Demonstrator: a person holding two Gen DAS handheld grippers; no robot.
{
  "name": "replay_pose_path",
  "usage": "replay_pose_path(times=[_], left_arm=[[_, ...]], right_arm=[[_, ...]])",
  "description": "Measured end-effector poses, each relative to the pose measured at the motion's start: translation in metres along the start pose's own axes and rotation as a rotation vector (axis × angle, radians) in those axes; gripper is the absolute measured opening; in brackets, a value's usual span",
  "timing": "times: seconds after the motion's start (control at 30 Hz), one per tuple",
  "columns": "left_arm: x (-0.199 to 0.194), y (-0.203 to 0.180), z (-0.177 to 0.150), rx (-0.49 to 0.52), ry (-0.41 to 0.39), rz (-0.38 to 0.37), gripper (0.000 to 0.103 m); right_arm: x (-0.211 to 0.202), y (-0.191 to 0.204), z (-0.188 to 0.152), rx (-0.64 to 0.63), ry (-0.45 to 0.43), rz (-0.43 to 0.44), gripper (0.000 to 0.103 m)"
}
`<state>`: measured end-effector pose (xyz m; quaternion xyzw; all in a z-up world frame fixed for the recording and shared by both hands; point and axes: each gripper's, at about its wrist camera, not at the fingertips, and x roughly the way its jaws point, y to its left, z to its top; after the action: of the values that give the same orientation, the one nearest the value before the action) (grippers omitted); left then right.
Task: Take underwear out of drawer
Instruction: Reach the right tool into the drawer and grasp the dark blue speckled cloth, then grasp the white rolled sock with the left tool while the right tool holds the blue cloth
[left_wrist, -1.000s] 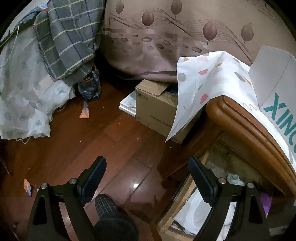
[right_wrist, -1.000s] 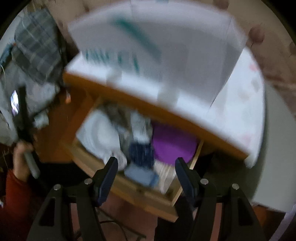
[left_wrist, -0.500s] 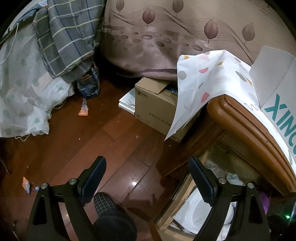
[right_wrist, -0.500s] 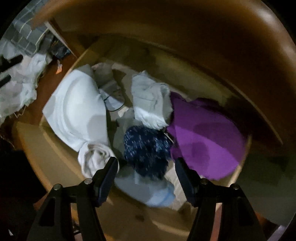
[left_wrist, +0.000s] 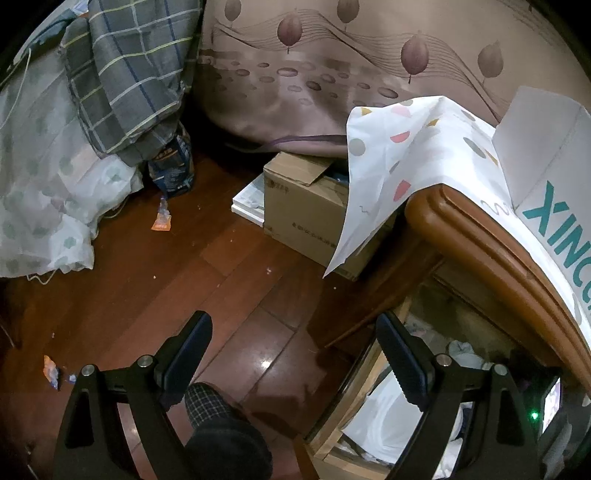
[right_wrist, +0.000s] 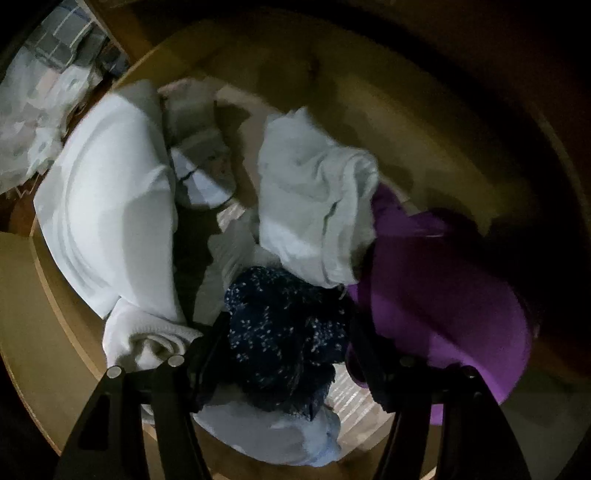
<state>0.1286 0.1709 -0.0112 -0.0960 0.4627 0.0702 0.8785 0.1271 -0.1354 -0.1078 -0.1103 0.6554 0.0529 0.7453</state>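
right gripper (right_wrist: 286, 339) down in the drawer (right_wrist: 44, 295), jaws spread either side of the navy speckled underwear (right_wrist: 284, 332), purple garment (right_wrist: 436, 295) just outside; left gripper (left_wrist: 293, 345) jaws spread, empty, over floor

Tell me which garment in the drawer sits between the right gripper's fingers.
The dark navy speckled garment, bunched between the open right gripper. The purple garment lies outside one finger, the white folded one outside the other.

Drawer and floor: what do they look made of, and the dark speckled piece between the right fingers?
Drawer: pale matte wood or board, unvarnished look. Floor: dark red-brown planks, glossy, with seams and a light glint. Speckled piece: soft fabric, navy with white flecks, crumpled; knit or woven, cannot tell.
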Motion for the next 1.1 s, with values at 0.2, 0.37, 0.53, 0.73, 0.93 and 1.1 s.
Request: replay_pose_path(times=[0.2, 0.37, 0.53, 0.73, 0.93, 1.1], left_arm=[[0.002, -0.004, -0.001, 0.017, 0.004, -0.003, 0.088], [0.002, -0.007, -0.003, 0.029, 0.005, -0.009, 0.088], [0.004, -0.013, -0.005, 0.057, 0.016, -0.023, 0.088], [0.006, -0.031, -0.013, 0.138, 0.038, -0.060, 0.088], [0.007, -0.051, -0.021, 0.218, 0.066, -0.125, 0.088], [0.011, -0.070, -0.033, 0.290, 0.121, -0.203, 0.088]], right_arm=[[0.002, 0.003, 0.000, 0.003, 0.012, 0.023, 0.065], [-0.002, 0.008, -0.001, -0.017, 0.014, 0.055, 0.040], [-0.017, 0.009, -0.010, 0.001, -0.021, 0.063, 0.023], [-0.042, 0.010, -0.044, 0.046, -0.107, 0.071, 0.015], [-0.064, -0.001, -0.073, 0.146, -0.193, 0.135, 0.015], [-0.075, -0.026, -0.090, 0.225, -0.272, 0.162, 0.015]])
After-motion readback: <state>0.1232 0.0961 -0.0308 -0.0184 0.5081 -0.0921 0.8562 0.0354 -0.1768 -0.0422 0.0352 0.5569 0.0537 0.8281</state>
